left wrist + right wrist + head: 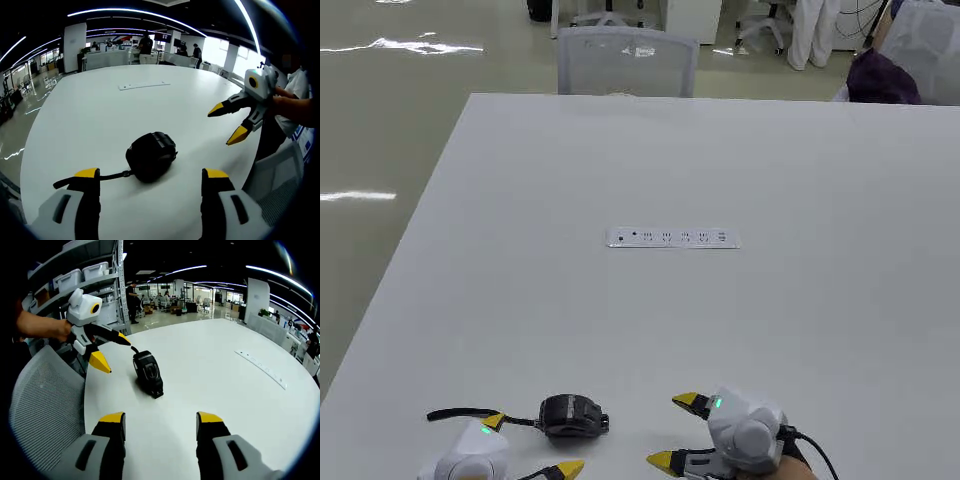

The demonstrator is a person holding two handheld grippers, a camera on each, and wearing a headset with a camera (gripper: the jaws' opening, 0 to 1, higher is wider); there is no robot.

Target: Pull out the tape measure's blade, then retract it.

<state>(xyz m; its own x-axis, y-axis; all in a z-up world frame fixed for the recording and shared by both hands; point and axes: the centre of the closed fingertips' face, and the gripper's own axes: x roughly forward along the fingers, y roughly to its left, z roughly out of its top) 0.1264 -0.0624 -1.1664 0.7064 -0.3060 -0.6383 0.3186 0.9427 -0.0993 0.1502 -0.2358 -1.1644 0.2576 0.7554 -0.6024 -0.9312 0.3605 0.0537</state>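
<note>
— What do we see, biggest first?
— The white table point(620, 330), with a power strip point(673, 238) at its middle, well away from us.
— And our grippers?
— The left gripper point(532, 444) and the right gripper point(672, 430) sit by the near edge, both with jaws spread and holding nothing.
— The tape?
— The tape point(573, 414) lies on the table between them, just ahead of our left jaws. Its strap point(460, 413) trails past one left tip.

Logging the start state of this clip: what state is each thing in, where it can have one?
Tape measure: lying on the table, blade in, not held.
Left claw: open, empty.
Right claw: open, empty.
Strap: lying loose on the table beside the left claw.
Chair: pushed up to the table's far edge.
</note>
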